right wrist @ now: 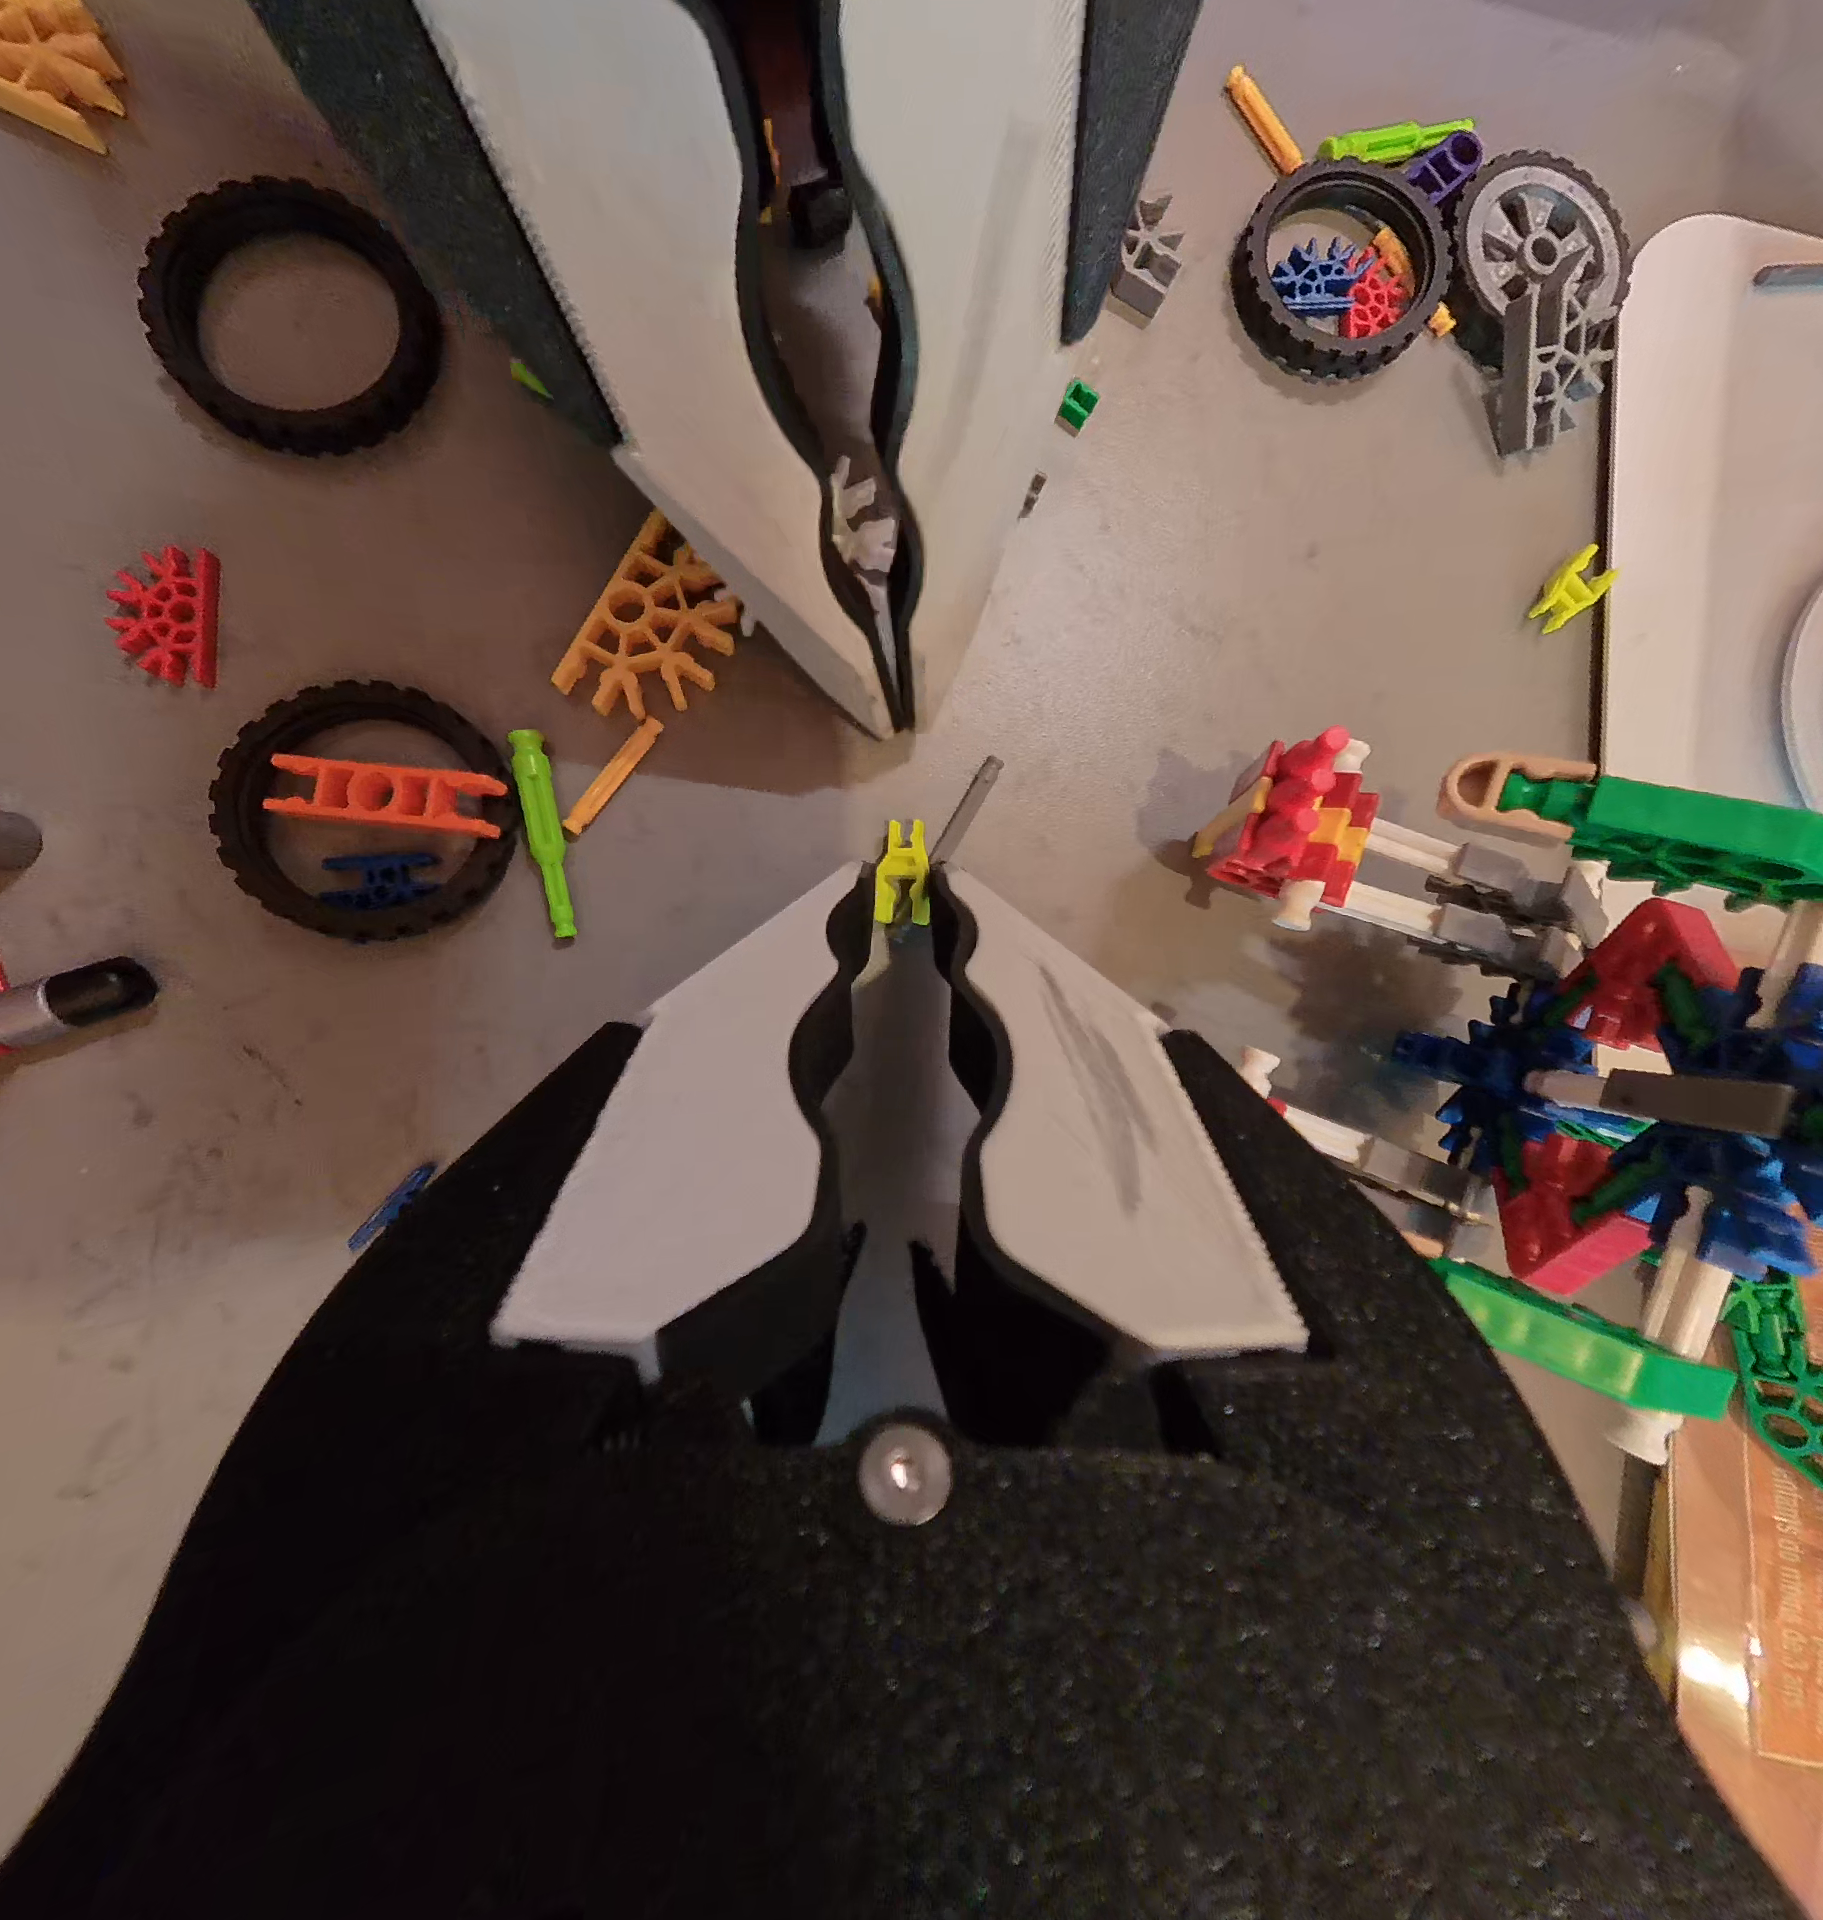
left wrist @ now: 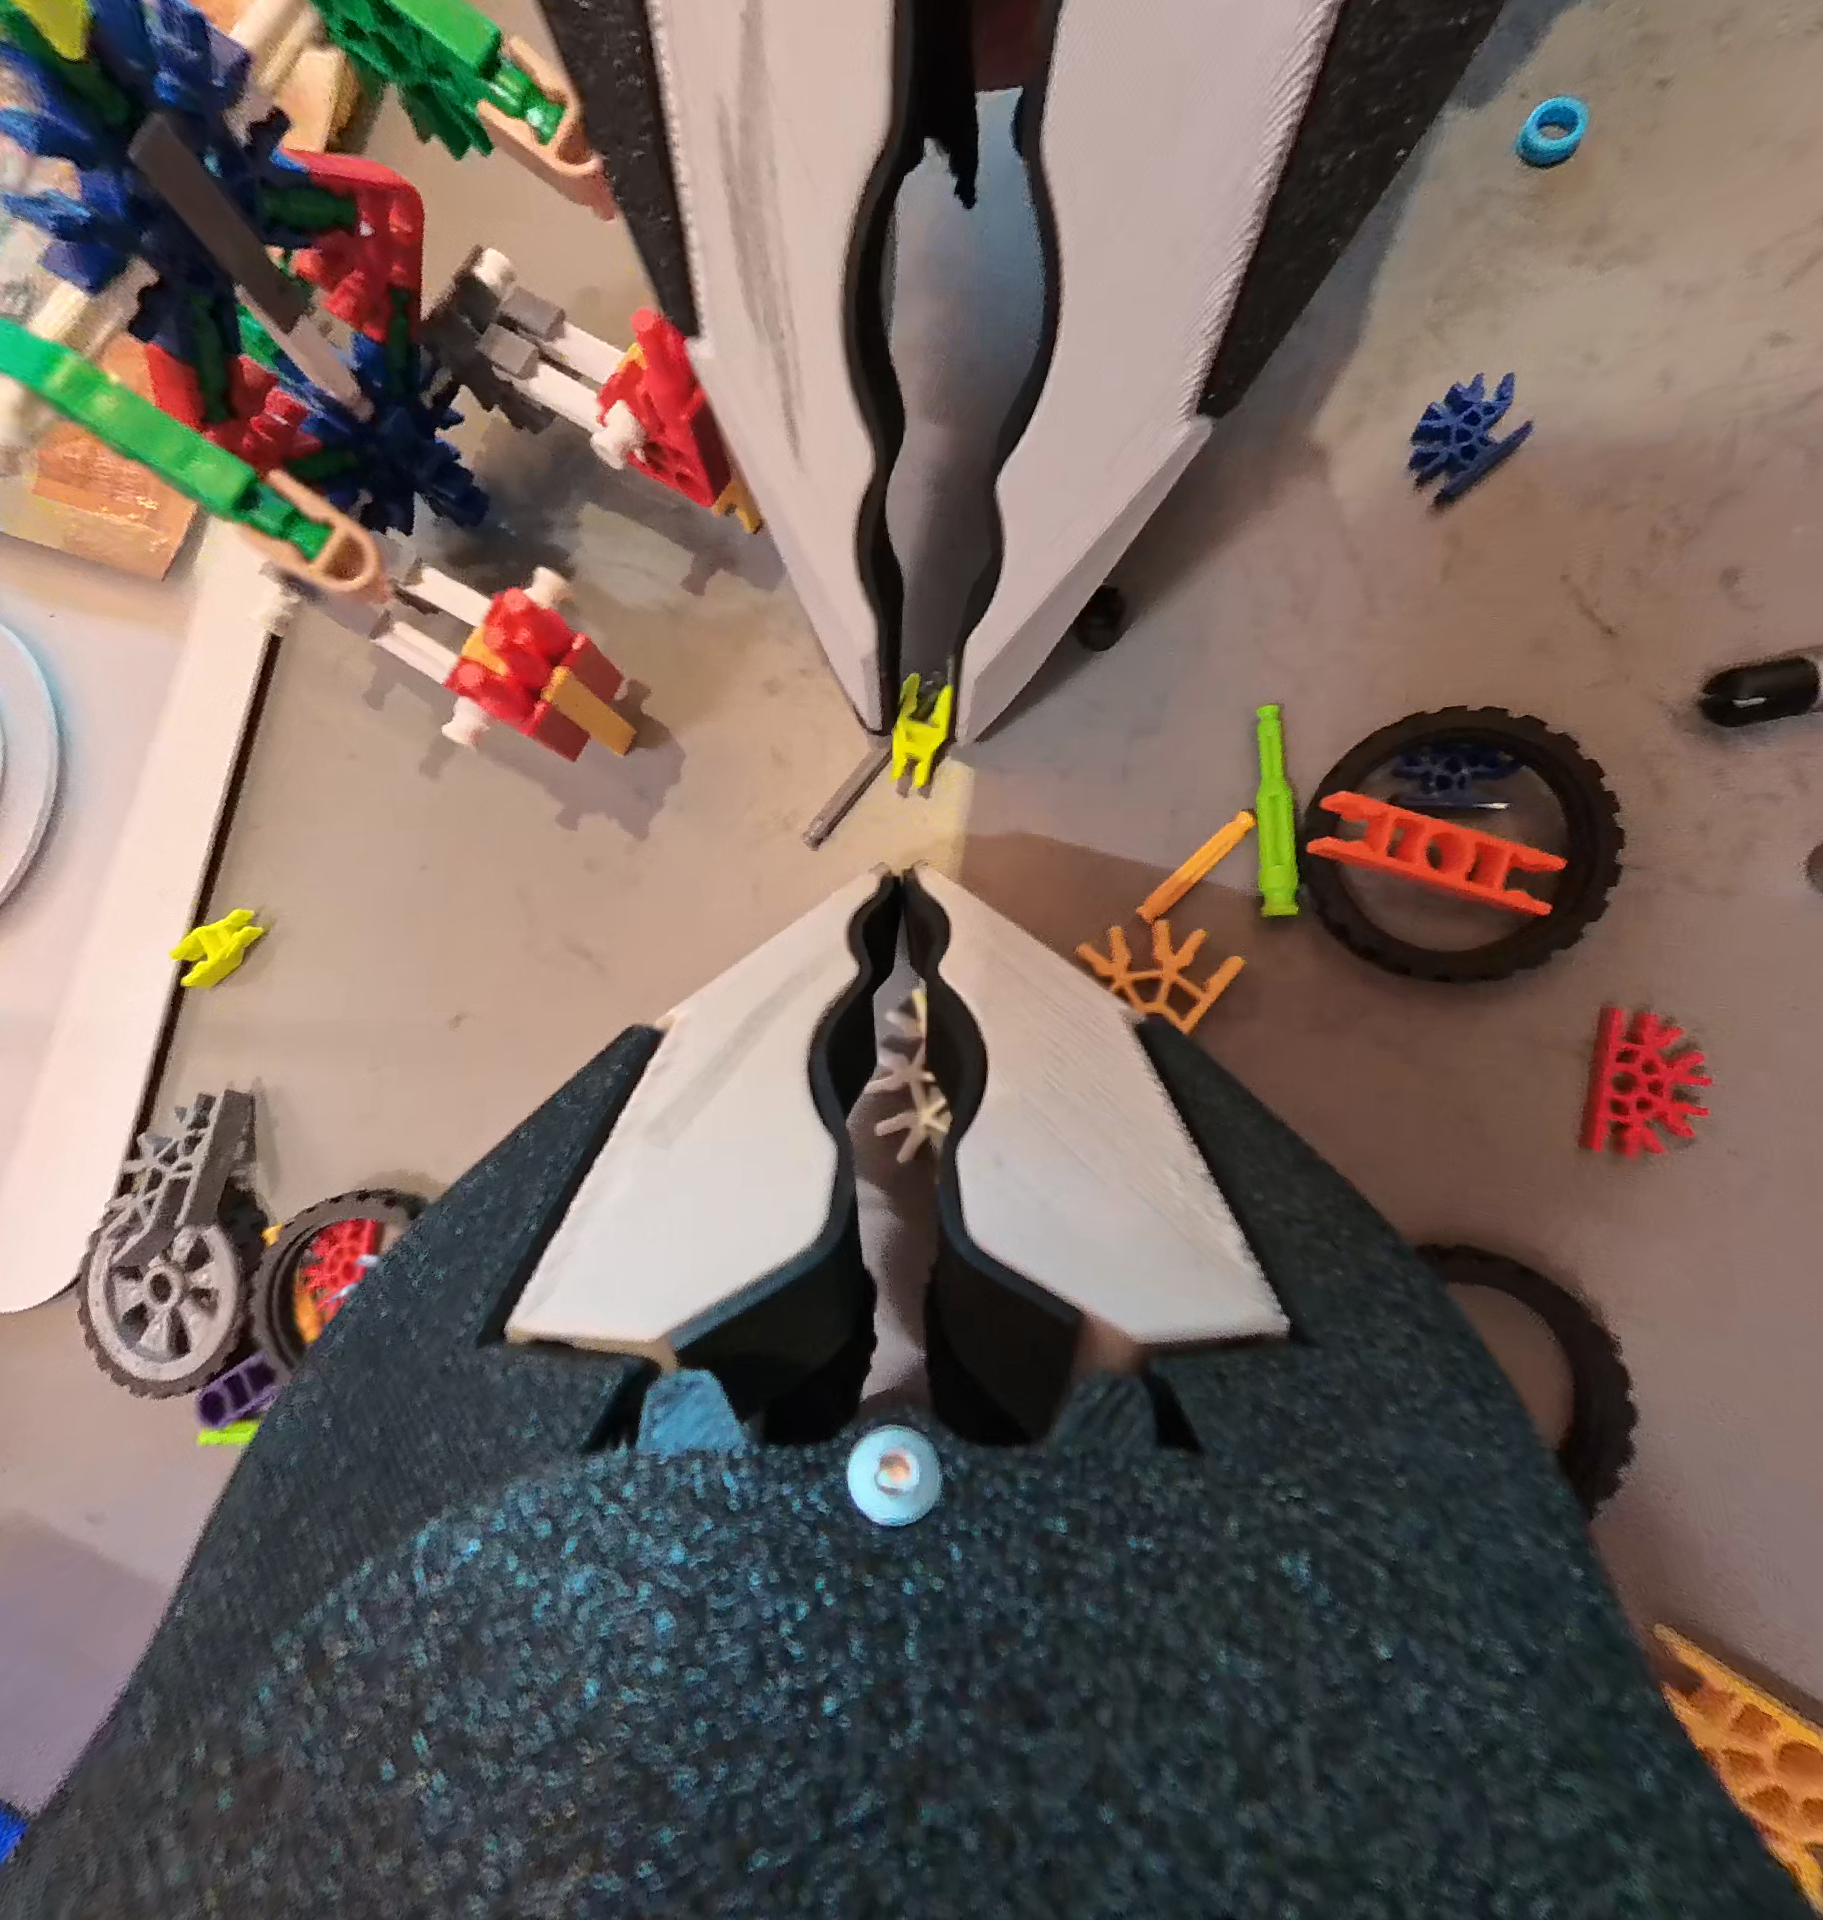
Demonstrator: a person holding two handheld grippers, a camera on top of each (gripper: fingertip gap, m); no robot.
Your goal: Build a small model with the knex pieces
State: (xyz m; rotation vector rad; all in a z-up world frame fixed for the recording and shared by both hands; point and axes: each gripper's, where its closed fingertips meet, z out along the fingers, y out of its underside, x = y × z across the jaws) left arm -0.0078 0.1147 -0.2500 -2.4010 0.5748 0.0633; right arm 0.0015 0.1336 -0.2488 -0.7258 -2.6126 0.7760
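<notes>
My right gripper (right wrist: 905, 883) is shut on a small yellow-green clip connector (right wrist: 904, 868), with a thin grey rod (right wrist: 964, 808) sticking out beside it. In the left wrist view this gripper (left wrist: 922, 727) comes in from the top with the clip (left wrist: 922, 727) and the rod (left wrist: 845, 798). My left gripper (left wrist: 899, 881) is shut, and a white snowflake connector (left wrist: 912, 1091) sits in the gap between its fingers. It enters the right wrist view from the top (right wrist: 896, 722), where the white connector (right wrist: 860, 525) also shows. The two sets of tips face each other a short way apart above the grey table.
Black tyres (right wrist: 289, 312), one of them (right wrist: 361, 810) with an orange piece inside. An orange fan connector (right wrist: 647, 623), a red connector (right wrist: 169, 618), a green rod (right wrist: 541, 831). A built model of blue, red and green parts (right wrist: 1613, 1060) stands beside a white board (right wrist: 1738, 468). A spare yellow clip (right wrist: 1567, 592). Only a small space, under 4 cm, lies between the two pairs of fingers.
</notes>
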